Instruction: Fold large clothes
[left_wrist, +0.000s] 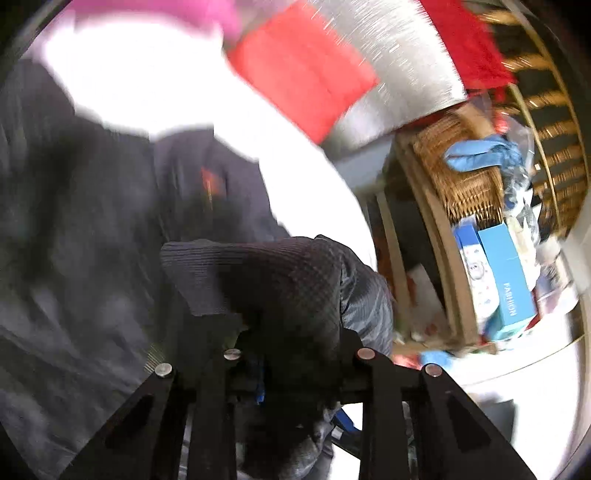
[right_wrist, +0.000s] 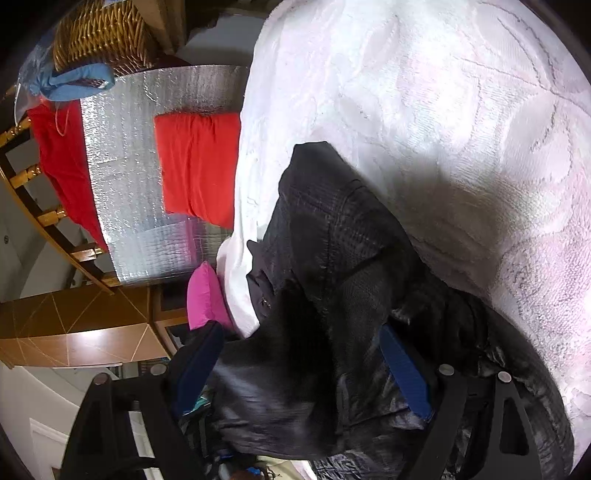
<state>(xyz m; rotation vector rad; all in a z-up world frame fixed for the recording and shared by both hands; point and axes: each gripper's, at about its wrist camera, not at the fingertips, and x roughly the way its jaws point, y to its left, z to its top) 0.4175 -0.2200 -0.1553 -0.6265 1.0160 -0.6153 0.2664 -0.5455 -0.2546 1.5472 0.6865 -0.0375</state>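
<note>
A large dark navy jacket (left_wrist: 92, 236) lies on a white bedspread (left_wrist: 147, 74). My left gripper (left_wrist: 291, 332) is shut on a ribbed cuff or hem of the jacket, which bunches over the fingers and hides the tips. In the right wrist view the jacket (right_wrist: 332, 236) fills the space between my right gripper's blue-padded fingers (right_wrist: 402, 365); the right gripper (right_wrist: 303, 350) stands wide apart around the bunched fabric, with no pinch visible. The white bedspread (right_wrist: 443, 110) shows behind.
A folded red cloth (right_wrist: 197, 166) lies on a silver foil mat (right_wrist: 125, 177), with a pink cloth (right_wrist: 205, 299) beside the bed edge. A wicker basket (left_wrist: 458, 173), blue boxes (left_wrist: 506, 277) and a wooden rail (right_wrist: 44, 218) stand nearby.
</note>
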